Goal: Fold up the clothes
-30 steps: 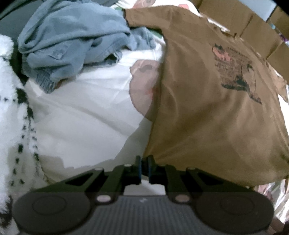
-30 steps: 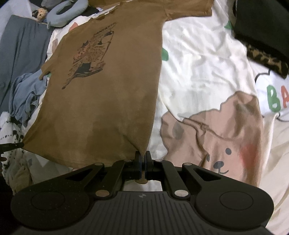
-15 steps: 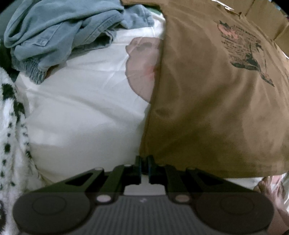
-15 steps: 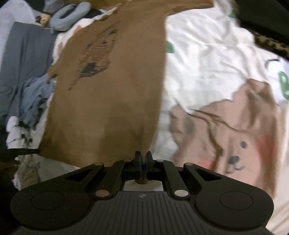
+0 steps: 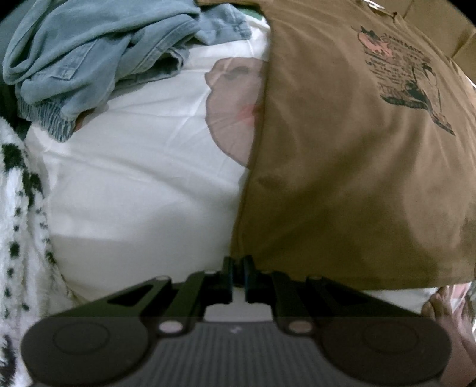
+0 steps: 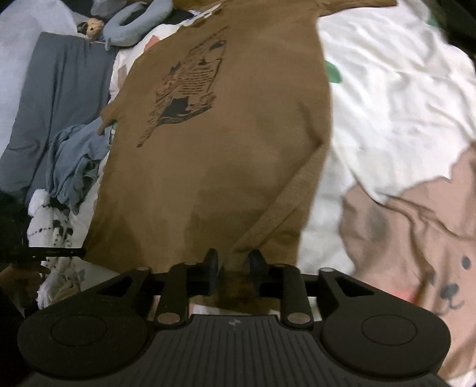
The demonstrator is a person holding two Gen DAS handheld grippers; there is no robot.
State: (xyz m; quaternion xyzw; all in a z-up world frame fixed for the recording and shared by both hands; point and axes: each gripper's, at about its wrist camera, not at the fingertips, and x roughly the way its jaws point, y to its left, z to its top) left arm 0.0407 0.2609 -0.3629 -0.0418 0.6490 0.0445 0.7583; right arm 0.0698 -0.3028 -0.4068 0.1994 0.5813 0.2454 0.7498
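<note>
Left gripper [image 5: 237, 265]: clenched on the bottom hem corner of the brown cotton T-shirt [image 5: 342, 178].
Right gripper [image 6: 233, 263]: jaws have just been opening; the shirt's other hem corner sits loose between them, pads apart from the cloth.
Brown T-shirt [image 6: 226, 148]: spread face up on the white bear-print bedsheet [image 6: 386, 104], dark printed graphic [image 6: 184, 89] showing.
Left of the shirt: crumpled blue denim garment [image 5: 95, 59], white fleece with black spots [image 5: 17, 208].
Far side: grey-blue neck pillow [image 6: 134, 20].
</note>
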